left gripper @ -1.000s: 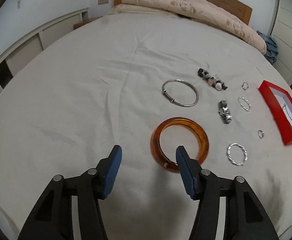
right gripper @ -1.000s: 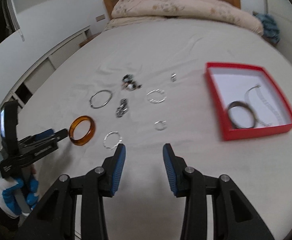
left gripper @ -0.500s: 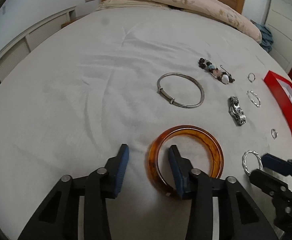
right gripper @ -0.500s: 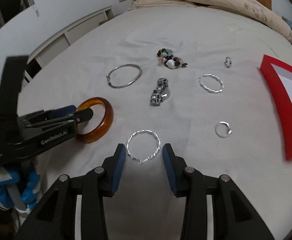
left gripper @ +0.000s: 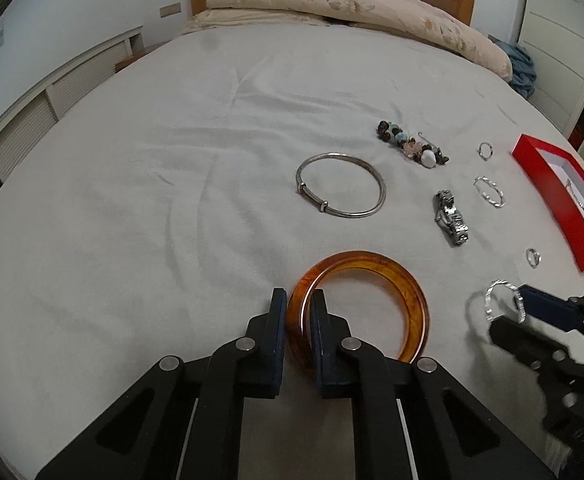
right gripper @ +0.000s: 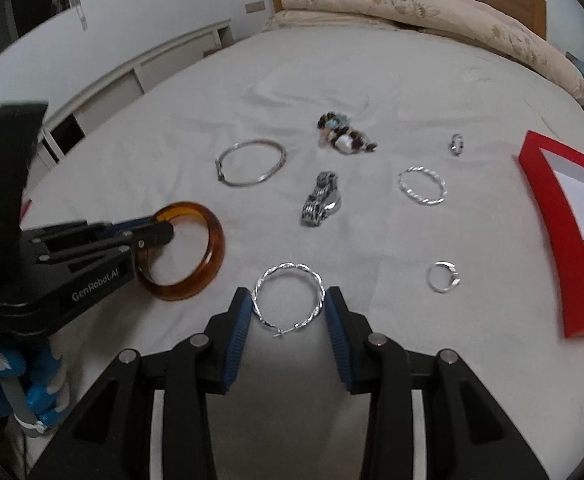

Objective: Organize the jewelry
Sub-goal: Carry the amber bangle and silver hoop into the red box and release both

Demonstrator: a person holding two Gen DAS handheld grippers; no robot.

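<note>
Bedroom; white bed sheet (left gripper: pixel 172 200) as work surface, quilt (left gripper: pixel 332 0) bunched at headboard, top of frame.

Item 1: amber bangle (left gripper: pixel 396 276), lower centre of left view. Left gripper (left gripper: pixel 295 312) jaws closing, near pressed together, pads pinching bangle's near-left rim, one pad inside the ring, one outside. Bangle looks to rest on sheet, not lifted.

Item 2: twisted silver hoop (right gripper: pixel 290 296), bottom centre of right view. Right gripper (right gripper: pixel 288 316) spread approx. hoop-wide, pads flanking it; left pad looks to touch the hoop, right pad close to it, no squeeze yet.

Loose stock, mid-frame: plain silver bangle (left gripper: pixel 340 184), bead bracelet (left gripper: pixel 412 144), metal watch (left gripper: pixel 452 216), second twisted hoop (left gripper: pixel 490 192), two small rings (left gripper: pixel 485 150) (left gripper: pixel 533 257).

Container: red box (right gripper: pixel 548 240), right edge of right view, white lining. Holds a thin chain and a dark bangle, both partly cut off by frame edge; rest of contents can't tell.

Step, est.: double pick-up, grasp phase. Next: left needs firm hold then lift w/o bangle pivoting; right must close on a thin, springy hoop, likely to slip or flip, then both carry right to box.
</note>
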